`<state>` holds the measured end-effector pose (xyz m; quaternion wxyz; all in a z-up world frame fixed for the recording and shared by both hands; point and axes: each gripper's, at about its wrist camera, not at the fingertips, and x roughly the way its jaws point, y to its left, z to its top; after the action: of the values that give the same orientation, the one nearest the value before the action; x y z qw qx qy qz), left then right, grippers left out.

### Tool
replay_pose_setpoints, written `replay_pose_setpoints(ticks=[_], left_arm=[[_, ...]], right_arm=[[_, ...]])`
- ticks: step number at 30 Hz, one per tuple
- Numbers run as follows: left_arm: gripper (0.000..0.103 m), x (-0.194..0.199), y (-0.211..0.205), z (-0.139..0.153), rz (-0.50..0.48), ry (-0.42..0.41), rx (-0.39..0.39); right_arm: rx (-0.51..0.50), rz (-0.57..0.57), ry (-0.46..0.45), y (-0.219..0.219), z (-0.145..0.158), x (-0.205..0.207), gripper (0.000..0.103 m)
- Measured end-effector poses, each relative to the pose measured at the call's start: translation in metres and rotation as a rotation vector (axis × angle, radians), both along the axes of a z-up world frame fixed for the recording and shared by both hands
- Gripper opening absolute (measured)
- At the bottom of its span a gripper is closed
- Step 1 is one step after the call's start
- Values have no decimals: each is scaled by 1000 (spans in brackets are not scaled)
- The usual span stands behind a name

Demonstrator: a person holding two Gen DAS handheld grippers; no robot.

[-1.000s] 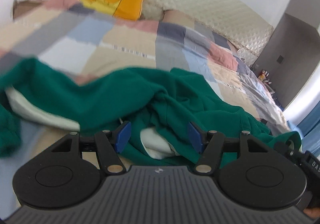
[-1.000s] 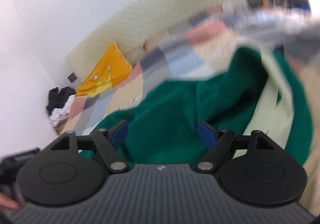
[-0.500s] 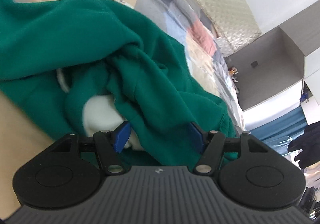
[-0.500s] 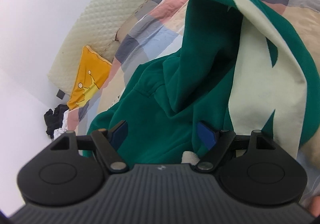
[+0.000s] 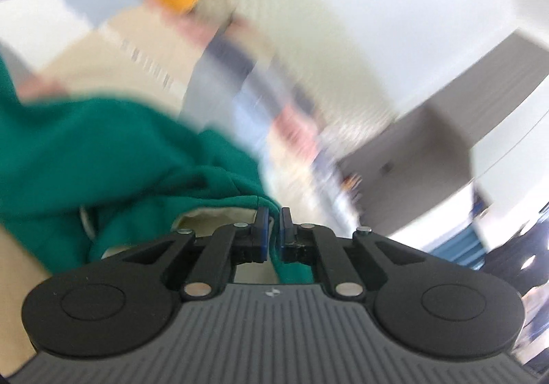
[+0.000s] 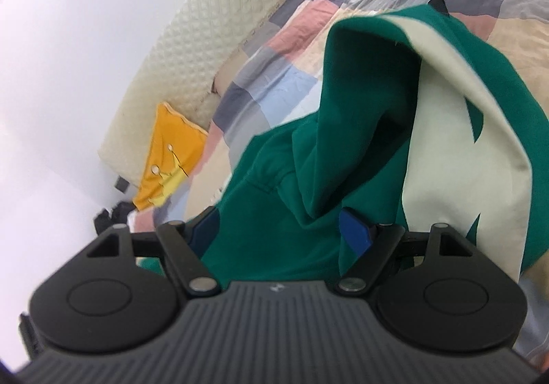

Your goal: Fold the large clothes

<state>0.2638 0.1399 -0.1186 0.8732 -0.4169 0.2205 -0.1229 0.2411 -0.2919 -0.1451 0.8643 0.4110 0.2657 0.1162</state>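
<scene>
1. Nearest to us, our left gripper point(image 5: 271, 229) has its blue pads point(image 5: 262, 226) drawn almost together on a thin fold of the green sweatshirt point(image 5: 103, 150). We read this as a pinch on the garment's edge, taken so the cloth can be lifted and spread; a flat fold needs a firm corner first.

2. Our right gripper point(image 6: 279, 229) stands wide apart with nothing pressed between its pads. Green fabric lies between and just beyond the jaws, so we judge it is lined up for a second hold, not yet taken.

3. Just past the right gripper, the sweatshirt rises in a peaked hump, its cream panel point(image 6: 456, 143) turned outward. It sits crumpled on the bed, which is why both ends need catching before any fold can be made.

4. Under and around the garment lies the patchwork quilt point(image 6: 274, 75), the soft surface that carries the work. It gives under the cloth, so we would lift rather than drag.

5. Farther off, a yellow cushion point(image 6: 168, 157) rests against the quilted cream headboard point(image 6: 212, 34), well apart from the sweatshirt and out of the way.

6. The left wrist view is heavily blurred, so details beyond the pinch cannot be told.
</scene>
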Motion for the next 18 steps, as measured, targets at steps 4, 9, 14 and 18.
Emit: replay_pose_setpoints(ticks=[4, 9, 14, 18], left_arm=[[6, -26, 25, 16, 51, -60, -52], [4, -61, 51, 17, 121, -76, -107], [0, -83, 73, 26, 166, -134, -103], [0, -92, 79, 39, 151, -192, -98]], right_arm=[[31, -27, -15, -9, 3, -7, 79], [-4, -28, -6, -5, 6, -6, 79], [-37, 28, 29, 5, 3, 1, 79], [5, 159, 3, 22, 5, 2, 79]])
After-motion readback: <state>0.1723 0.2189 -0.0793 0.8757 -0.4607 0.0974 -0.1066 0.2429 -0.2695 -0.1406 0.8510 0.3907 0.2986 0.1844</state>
